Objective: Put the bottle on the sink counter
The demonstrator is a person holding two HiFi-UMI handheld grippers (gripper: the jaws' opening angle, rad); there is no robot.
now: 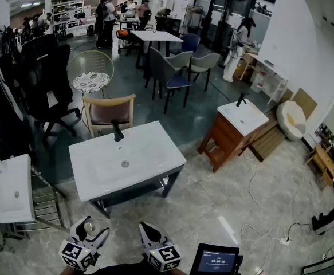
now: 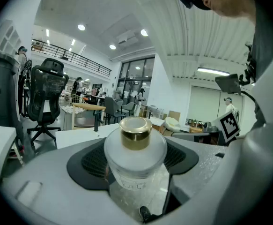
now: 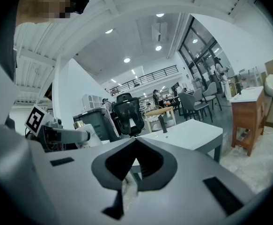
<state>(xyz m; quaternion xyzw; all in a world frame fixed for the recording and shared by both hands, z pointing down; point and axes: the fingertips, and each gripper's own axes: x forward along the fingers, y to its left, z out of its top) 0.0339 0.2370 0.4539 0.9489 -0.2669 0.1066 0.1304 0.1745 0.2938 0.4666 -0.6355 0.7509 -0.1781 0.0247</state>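
Observation:
A frosted white bottle with a gold cap sits between the jaws of my left gripper, which is shut on its sides. In the head view the left gripper holds the bottle low at the bottom edge, well short of the sink counter. The white sink counter with its black faucet stands ahead. My right gripper is beside the left one, shut and empty. In the right gripper view its tips meet, and the sink counter lies beyond them.
A wooden chair stands behind the counter. Another white sink is at the left, and a wooden sink cabinet at the right. Cables trail over the floor. A tablet is at the bottom.

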